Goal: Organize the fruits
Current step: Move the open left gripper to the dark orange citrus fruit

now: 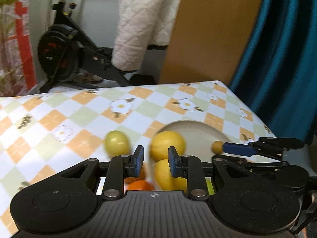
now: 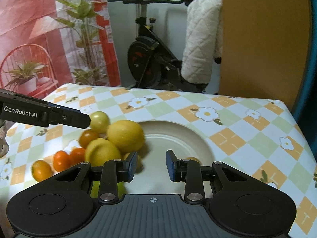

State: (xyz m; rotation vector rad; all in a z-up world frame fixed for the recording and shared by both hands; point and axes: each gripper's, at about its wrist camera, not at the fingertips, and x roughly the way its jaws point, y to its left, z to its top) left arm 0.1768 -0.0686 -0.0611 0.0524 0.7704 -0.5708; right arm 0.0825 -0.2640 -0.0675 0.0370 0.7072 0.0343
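The jaws of the left gripper (image 1: 156, 151) stood narrow with nothing between them, and those of the right gripper (image 2: 151, 154) were equally narrow and empty.

From the left of the right wrist view, four small orange and amber round fruits lay loose on the checked, flower-printed tabletop (image 2: 237, 136): one yellow-orange (image 2: 41, 170), two bright orange (image 2: 61, 160) (image 2: 77, 155), one brownish (image 2: 89, 137). Behind them sat one glossy yellow-green round fruit (image 2: 99, 121), just beside the left gripper's tip. Next came two large yellow lemons (image 2: 125, 135) (image 2: 103, 152), piled at the left rim of the round cream plate (image 2: 178, 138); a third yellow fruit may have hidden below them. One small orange fruit (image 2: 192, 159) showed on the plate, half hidden.

We judged the sorting barely started: the plate was nearly bare, and most of the fruit remained to be placed.
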